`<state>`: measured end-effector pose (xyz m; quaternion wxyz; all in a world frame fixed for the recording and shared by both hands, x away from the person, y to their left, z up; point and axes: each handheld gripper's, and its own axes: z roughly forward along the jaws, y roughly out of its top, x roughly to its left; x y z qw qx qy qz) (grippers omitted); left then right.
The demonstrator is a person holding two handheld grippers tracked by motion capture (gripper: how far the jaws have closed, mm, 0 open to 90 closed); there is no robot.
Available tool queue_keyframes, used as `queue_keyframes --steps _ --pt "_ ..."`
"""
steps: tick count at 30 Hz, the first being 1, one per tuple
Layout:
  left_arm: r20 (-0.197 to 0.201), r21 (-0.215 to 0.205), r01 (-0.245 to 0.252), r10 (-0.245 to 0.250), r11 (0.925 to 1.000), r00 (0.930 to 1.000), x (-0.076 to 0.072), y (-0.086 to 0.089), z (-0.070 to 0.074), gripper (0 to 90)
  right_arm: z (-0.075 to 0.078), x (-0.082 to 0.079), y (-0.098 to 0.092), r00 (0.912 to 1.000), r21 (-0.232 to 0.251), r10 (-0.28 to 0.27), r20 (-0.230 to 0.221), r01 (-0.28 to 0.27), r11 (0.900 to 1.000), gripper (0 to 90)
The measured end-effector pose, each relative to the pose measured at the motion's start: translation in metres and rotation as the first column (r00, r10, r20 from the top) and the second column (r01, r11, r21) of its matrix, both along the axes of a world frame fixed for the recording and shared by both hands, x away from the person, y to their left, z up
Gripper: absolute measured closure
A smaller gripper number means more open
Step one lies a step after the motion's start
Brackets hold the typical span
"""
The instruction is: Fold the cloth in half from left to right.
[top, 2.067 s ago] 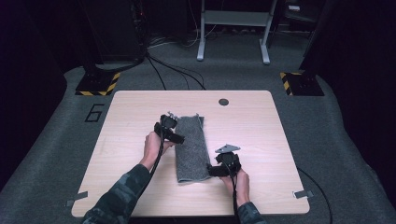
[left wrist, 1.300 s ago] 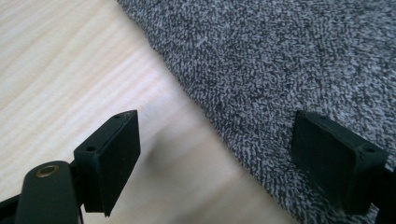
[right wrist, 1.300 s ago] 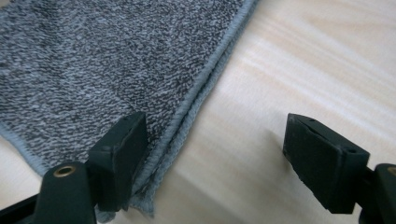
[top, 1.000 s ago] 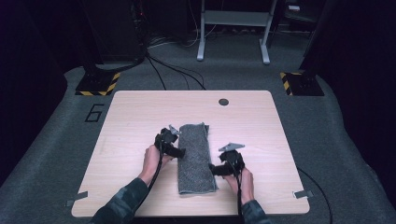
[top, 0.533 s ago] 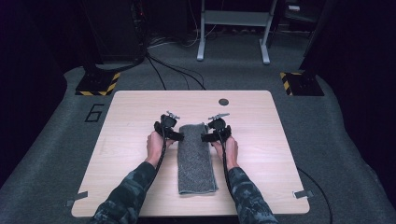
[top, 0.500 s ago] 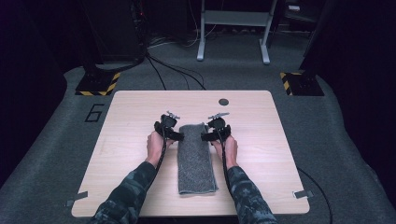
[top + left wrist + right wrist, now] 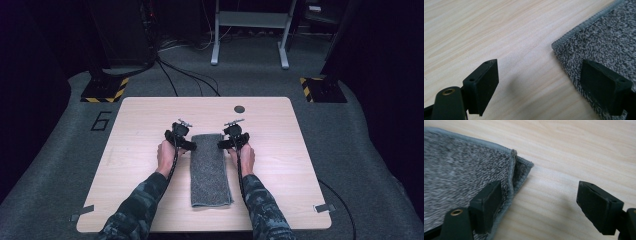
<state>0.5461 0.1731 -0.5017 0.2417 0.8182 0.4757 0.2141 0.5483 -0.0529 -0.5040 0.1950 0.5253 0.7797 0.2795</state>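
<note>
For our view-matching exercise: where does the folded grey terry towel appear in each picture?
High view: folded grey terry towel at table centre, between both grippers.
Left gripper view: right side, far corner showing.
Right gripper view: left side, layered corner showing.
Shared landmark: the towel's stitched hem on the light wooden table.

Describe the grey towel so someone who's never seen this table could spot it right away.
On the light wooden table, look at the middle, between the two grippers. The towel lies there as a long folded strip running from near edge toward far. It is the one soft, speckled grey thing; the other item is a small dark disc.

Two hand-held grippers (image 7: 186, 145) (image 7: 226, 144) flank folded grey towel (image 7: 209, 170).
</note>
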Motion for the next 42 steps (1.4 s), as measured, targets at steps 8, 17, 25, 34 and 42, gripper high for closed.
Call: queue_keyframes --steps 8,17,25,34,42 --pt "-0.024 -0.078 -0.017 0.015 0.9968 0.9996 0.006 0.008 0.001 20.0 0.011 -0.001 -0.001 0.9965 0.097 0.084 -0.009 -0.082 0.992 26.8" --pt "-0.07 -0.133 0.017 -0.026 0.991 0.9972 0.018 0.007 -0.002 38.5 0.011 0.018 -0.002 0.9941 0.127 0.086 -0.065 -0.078 0.989 44.3" --pt "-0.079 -0.139 0.055 -0.066 0.9888 0.9947 0.026 -0.001 -0.001 56.1 0.007 0.026 -0.004 0.993 0.128 0.078 -0.089 -0.066 0.99 52.1" --pt "-0.066 -0.113 0.069 -0.076 0.9912 0.9949 0.027 -0.004 -0.001 64.7 0.002 0.032 0.0 0.9932 0.095 0.054 -0.103 -0.045 0.995 65.1" --pt "-0.052 -0.111 0.09 -0.097 0.9897 0.9939 0.026 -0.009 -0.002 80.2 0.0 0.032 -0.002 0.9933 0.124 0.048 -0.105 -0.035 0.992 80.0"
